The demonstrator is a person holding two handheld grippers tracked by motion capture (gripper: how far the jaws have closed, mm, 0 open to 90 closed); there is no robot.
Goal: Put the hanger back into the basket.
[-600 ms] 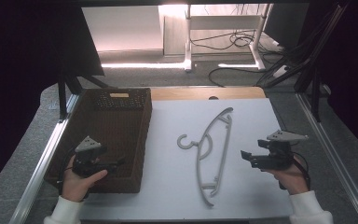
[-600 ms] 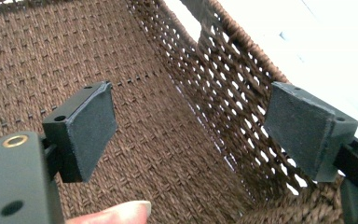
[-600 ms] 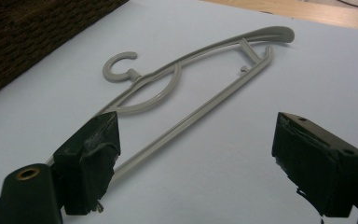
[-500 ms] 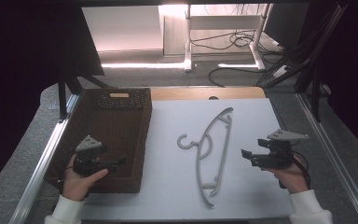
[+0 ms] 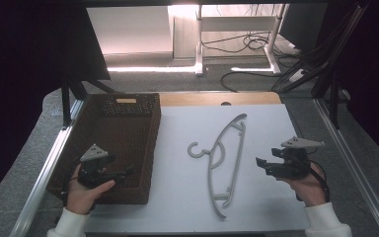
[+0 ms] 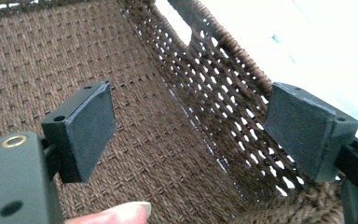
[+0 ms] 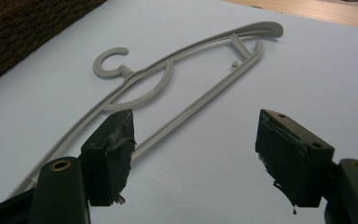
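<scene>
In the high view, the grey plastic hanger (image 5: pixel 224 163) lay mid-bench on the white sheet, the wicker basket (image 5: pixel 128 123) along the left edge. The left hand-held gripper (image 5: pixel 123 174) hovered over the basket's near end. The left gripper view showed its jaws wide, empty, above the weave. In the right gripper view, the right hand-held gripper (image 7: pixel 193 154) gaped wide, empty, facing the hanger.

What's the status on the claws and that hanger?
Both claws open, empty. Left claw over basket. Right claw beside hanger, which lies flat on the table. Nothing in between.
</scene>
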